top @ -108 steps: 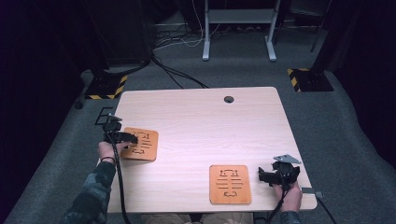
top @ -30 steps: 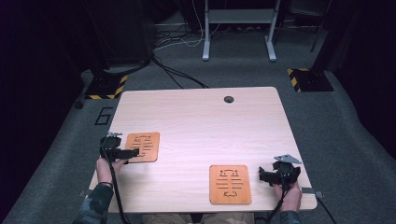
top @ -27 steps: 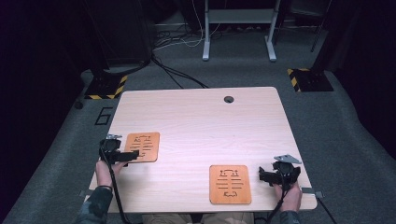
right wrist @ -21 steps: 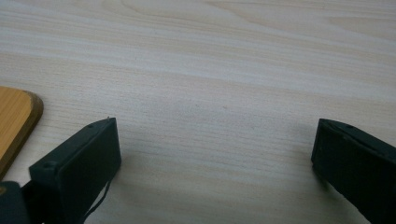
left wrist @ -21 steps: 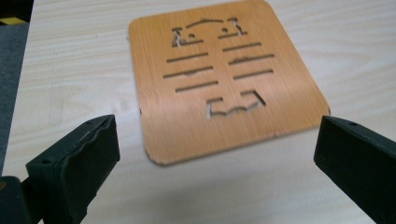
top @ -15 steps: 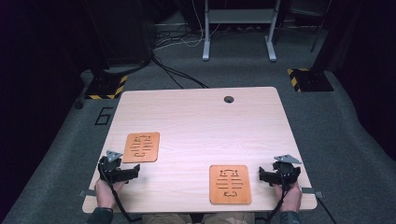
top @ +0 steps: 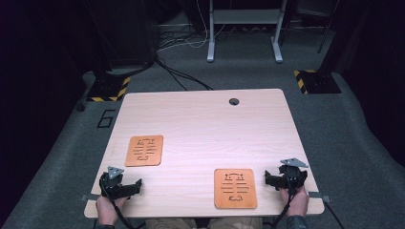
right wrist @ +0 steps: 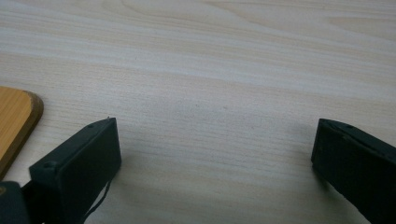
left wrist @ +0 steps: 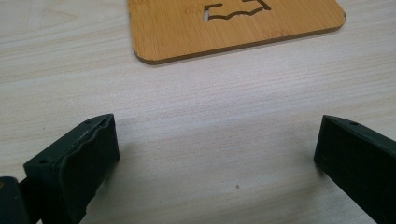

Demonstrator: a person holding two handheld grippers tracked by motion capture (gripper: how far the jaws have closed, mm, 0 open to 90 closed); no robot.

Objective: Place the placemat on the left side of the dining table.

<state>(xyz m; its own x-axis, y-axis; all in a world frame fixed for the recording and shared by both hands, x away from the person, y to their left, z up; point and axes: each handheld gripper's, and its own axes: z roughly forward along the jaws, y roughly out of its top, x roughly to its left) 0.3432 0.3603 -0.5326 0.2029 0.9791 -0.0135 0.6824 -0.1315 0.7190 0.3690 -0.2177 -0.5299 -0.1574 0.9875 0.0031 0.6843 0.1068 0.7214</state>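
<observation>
— Pale wood bench on dark carpet; where do the two bamboo boards lie?

— One bamboo board lies flat toward the left, just ahead of the left tool, apart from it. The other bamboo board lies near the front edge, just beside the right tool, not touching.

— And the tools' jaws?

— Both released, spread wide over bare wood, gripping nothing. In the left gripper view the board's near edge sits beyond the jaws; in the right gripper view a rounded corner shows beside one jaw.
</observation>
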